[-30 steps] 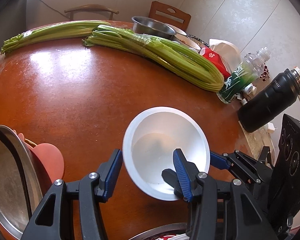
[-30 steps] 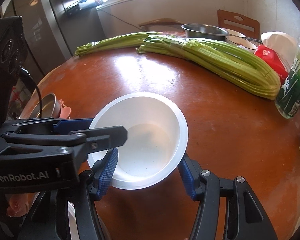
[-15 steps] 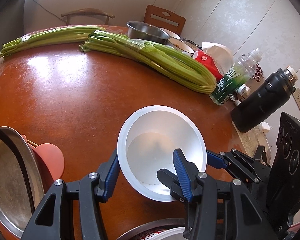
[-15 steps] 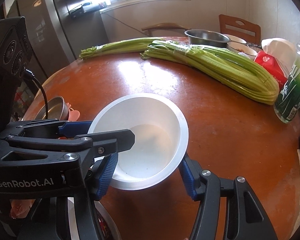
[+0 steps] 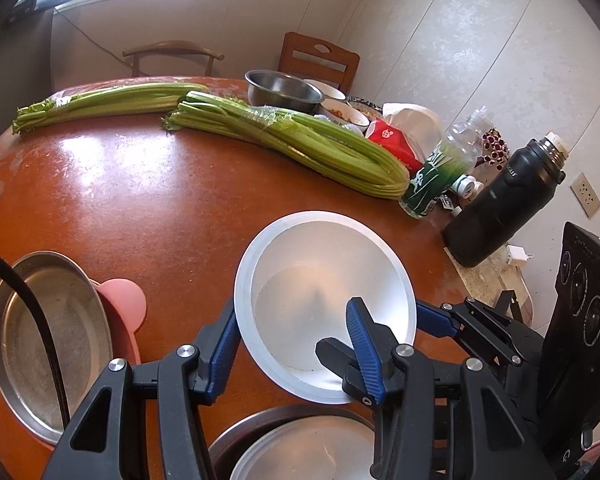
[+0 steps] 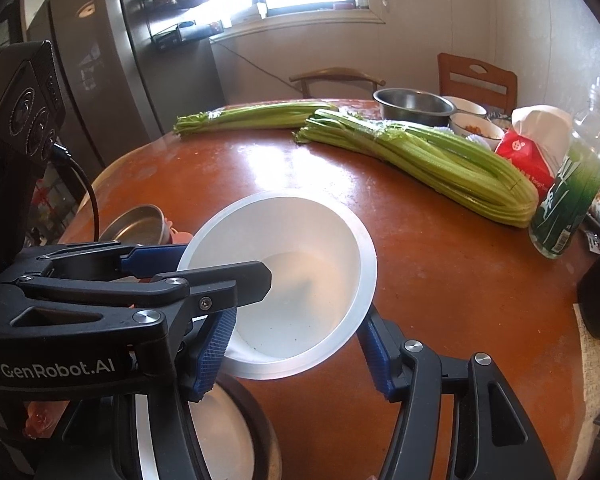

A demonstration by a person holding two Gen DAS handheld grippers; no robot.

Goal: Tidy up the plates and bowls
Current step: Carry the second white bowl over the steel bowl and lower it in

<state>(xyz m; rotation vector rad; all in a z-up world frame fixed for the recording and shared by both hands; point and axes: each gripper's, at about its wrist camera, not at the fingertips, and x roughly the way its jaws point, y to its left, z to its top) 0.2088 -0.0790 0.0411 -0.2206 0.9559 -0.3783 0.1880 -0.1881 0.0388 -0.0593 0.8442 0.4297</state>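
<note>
White bowl was held tilted above the near part of the brown counter, between the two grippers. Left gripper: one blue pad against the outside of the bowl wall on the left, the other pad inside the bowl, the near-left rim pinched between them; narrow grip on the bowl. Right gripper: bowl sat between its blue pads, left pad at the near wall, right pad under the rim on the right side; jaws were opening, and contact on the right pad could not be confirmed.

Directly below the bowl, at the near edge, a dark bowl held a pale plate. To the left, a metal plate rested with a pink dish just beside it.

Far side of counter: two bundles of celery, a metal bowl behind them. On the right: a red-and-white bag, a green-labelled bottle and a black flask.
</note>
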